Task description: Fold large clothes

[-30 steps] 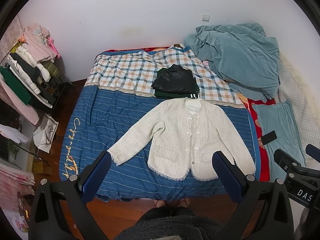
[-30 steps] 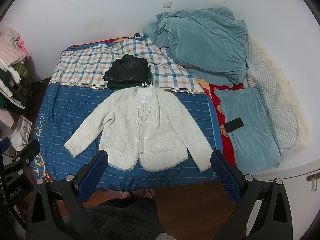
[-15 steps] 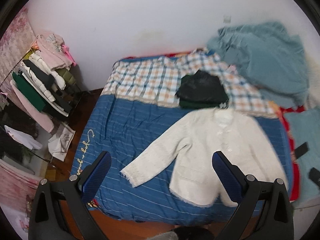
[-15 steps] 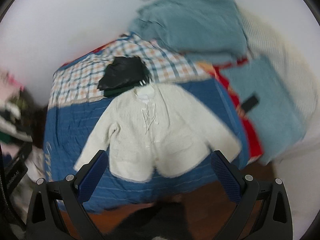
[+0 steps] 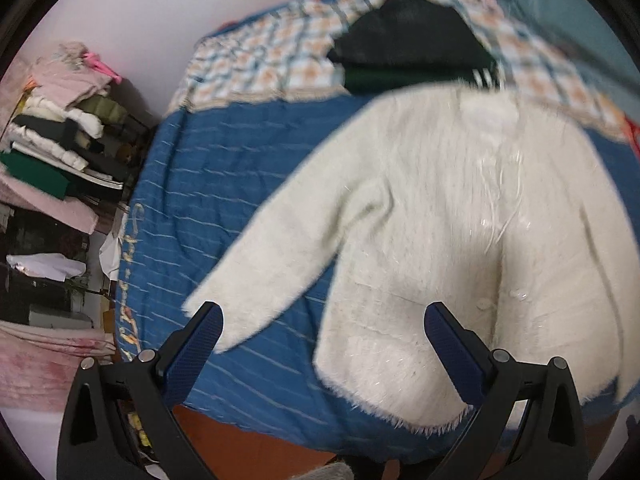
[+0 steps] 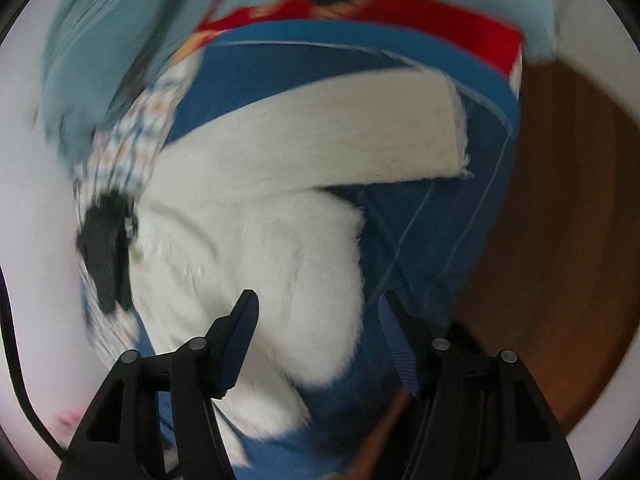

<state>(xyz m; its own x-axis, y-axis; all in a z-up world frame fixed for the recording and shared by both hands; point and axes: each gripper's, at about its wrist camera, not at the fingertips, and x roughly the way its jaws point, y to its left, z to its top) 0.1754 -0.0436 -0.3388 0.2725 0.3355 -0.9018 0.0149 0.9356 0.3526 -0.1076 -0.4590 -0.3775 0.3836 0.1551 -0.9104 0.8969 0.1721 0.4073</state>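
Observation:
A cream fuzzy cardigan (image 5: 440,216) lies spread flat, front up, on the blue striped bedspread (image 5: 224,184). My left gripper (image 5: 324,332) hangs open just above it, one finger near the left sleeve's cuff (image 5: 216,304) and the other over the hem. In the blurred, rolled right wrist view the cardigan (image 6: 264,248) fills the middle, its right sleeve (image 6: 360,136) stretching toward the bed's edge. My right gripper (image 6: 320,320) hovers over the cardigan's side by the armpit; its jaws are closing and the pads press on nothing.
A folded black and green pile (image 5: 408,52) sits on the checked blanket (image 5: 272,60) behind the collar. Stacked clothes (image 5: 60,136) fill a rack on the left. A teal blanket (image 6: 120,40) and the wooden floor (image 6: 568,216) border the bed.
Both grippers have dropped from high above the bed to close over the cardigan. The right wrist view has rolled sideways, and its jaws have narrowed. The left jaws stay wide.

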